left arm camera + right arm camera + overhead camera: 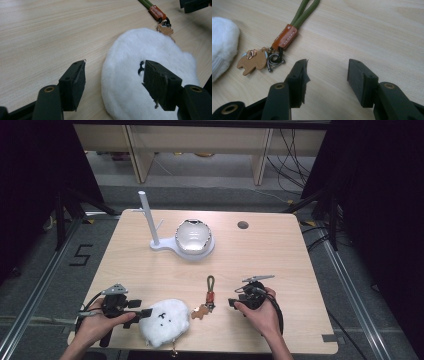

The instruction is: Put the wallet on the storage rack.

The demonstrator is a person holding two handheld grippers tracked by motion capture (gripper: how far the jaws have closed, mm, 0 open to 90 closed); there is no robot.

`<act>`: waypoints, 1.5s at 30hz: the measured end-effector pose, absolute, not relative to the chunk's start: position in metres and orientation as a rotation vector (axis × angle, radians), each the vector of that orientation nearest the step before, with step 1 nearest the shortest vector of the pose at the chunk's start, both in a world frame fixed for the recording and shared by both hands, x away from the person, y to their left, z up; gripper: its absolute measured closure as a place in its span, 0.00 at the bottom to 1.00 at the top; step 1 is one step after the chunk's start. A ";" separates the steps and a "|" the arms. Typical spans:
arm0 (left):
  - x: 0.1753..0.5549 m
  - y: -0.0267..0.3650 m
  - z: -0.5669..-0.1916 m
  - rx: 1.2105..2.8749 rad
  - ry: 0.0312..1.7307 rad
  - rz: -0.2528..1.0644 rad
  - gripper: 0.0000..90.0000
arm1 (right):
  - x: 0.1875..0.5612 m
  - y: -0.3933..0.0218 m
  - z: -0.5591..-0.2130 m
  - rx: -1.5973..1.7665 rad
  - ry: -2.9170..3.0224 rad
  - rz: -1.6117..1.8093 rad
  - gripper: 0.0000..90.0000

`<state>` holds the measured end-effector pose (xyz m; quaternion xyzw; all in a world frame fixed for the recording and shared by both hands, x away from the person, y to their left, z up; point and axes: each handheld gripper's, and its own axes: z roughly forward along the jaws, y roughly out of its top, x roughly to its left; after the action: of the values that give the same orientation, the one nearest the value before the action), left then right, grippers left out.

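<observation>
a white plush toy [164,322] lies at the counter's [280,255] near edge, the left tool [113,75] spread around its side. just beside it, a green keychain [208,297] lies ahead of the right tool [327,72], jaws spread and empty.

Lab / recording rig: light wood table [280,250] ringed by black curtains [30,180], aluminium rails [350,285] on grey floor, loose cables [295,155] far right, tape "5" marker [80,255] on floor left, bare shelving [200,145] at the far side.
</observation>
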<state>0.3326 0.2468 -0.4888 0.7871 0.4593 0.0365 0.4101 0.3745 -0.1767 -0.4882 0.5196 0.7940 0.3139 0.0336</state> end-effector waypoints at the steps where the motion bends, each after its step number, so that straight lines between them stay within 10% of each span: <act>1: 0.332 0.247 -0.488 1.987 1.155 0.089 0.37 | 0.375 -0.177 -0.488 1.601 2.442 0.954 0.57; 45: 0.337 0.229 -0.501 2.100 1.245 -0.077 0.46 | 0.375 -0.164 -0.479 1.576 2.490 0.917 0.53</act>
<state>0.3375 0.2287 -0.5013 0.8077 0.4790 -0.0296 0.3425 0.3746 -0.1643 -0.4789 0.5104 0.8065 0.2970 0.0278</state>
